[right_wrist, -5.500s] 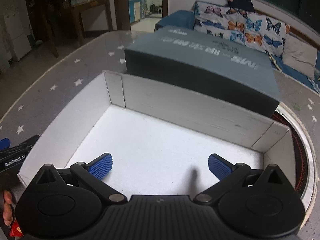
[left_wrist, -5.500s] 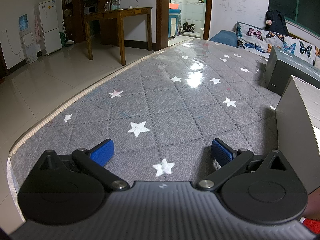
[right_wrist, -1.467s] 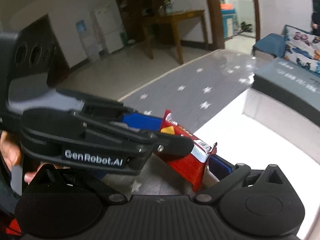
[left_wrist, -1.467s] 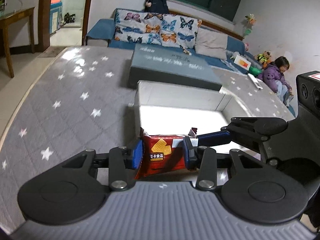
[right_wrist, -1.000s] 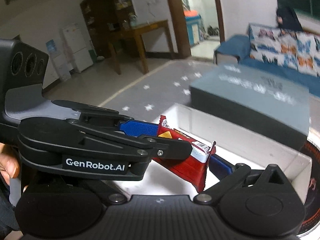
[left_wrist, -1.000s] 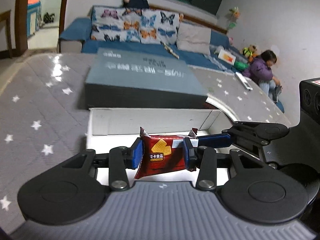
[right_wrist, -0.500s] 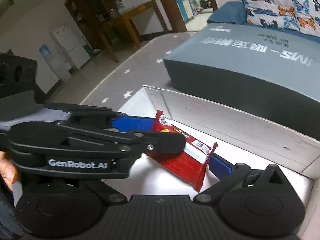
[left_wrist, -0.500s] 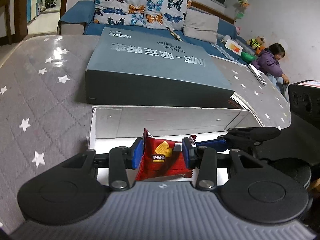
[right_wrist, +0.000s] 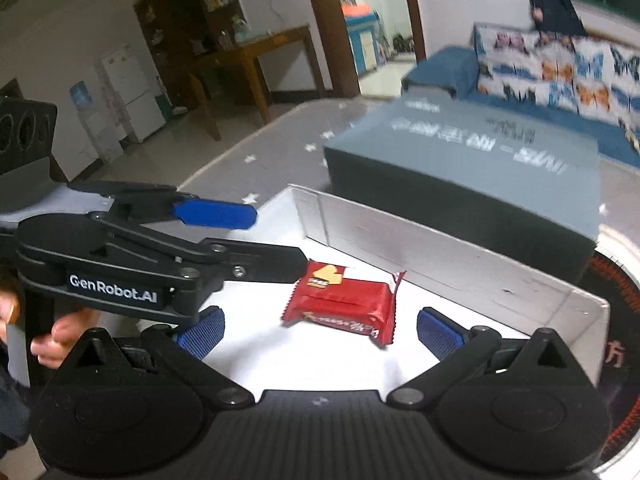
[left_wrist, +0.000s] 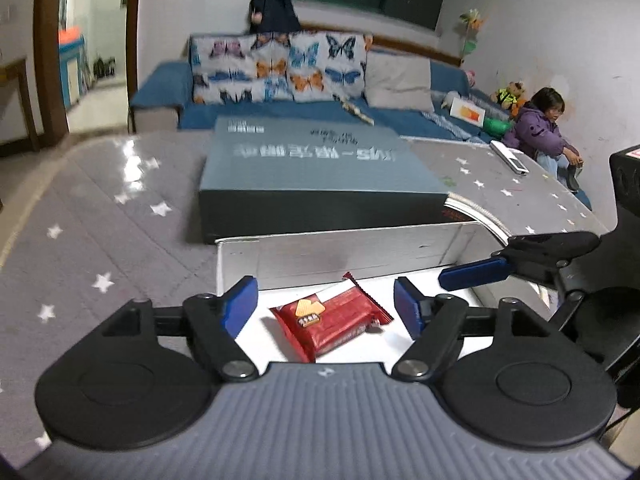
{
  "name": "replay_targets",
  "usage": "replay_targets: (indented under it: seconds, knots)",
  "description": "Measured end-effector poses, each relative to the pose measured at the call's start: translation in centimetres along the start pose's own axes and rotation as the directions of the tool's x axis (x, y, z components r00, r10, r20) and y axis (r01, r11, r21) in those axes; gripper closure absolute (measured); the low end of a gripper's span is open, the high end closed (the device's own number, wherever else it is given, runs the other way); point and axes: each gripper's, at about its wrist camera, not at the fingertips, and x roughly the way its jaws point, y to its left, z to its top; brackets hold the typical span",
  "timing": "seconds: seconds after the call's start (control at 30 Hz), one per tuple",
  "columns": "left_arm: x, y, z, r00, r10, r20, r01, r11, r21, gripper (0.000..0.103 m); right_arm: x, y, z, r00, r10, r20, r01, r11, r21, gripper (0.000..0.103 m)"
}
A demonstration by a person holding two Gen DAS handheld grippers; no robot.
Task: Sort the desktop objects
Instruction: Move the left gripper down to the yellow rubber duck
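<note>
While my left gripper [left_wrist: 326, 304] has just been opening, its ribbed blue pads stand clear of the glossy red wrapper [left_wrist: 334, 322], which lies flat on the white box [left_wrist: 340, 250] floor; my right gripper [right_wrist: 320, 332] gapes wide beside it.

Grey box [left_wrist: 320, 176] stands against white box's [left_wrist: 340, 248] far wall

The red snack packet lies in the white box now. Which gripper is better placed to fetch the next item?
Either: left gripper and right gripper both stand open and empty over the white box, beside the red snack packet. No next item is visible.
</note>
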Motion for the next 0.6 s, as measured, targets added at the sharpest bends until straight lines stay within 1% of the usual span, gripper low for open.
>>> replay_targets:
  seconds: [0.17,0.33,0.47,0.6]
  knots:
    - [-4.5,-1.2,-2.1,0.999,-0.002,0.040,0.000,0.999,0.042,0.029,-3.2,2.5,-1.4,0.999,0.031,0.033,-0.029,0.998,-0.050,0.000]
    - [-8.2,-1.9,-4.8,0.999,-0.004,0.045,0.001,0.998,0.061,0.029,-5.7,5.8,-3.5,0.998,0.066,0.005,-0.065,0.987,-0.148,0.000]
    - [-9.6,-1.9,-7.2,1.000,0.008,0.016,-0.009,0.998,0.062,0.029,-6.6,8.2,-5.0,0.996,0.088,-0.030,-0.092,0.970,-0.224,0.000]
    - [-10.0,-1.8,-9.3,0.999,0.015,-0.032,-0.014,0.999,0.046,0.029,-6.3,10.2,-6.6,0.992,0.100,-0.079,-0.118,0.954,-0.274,0.000]
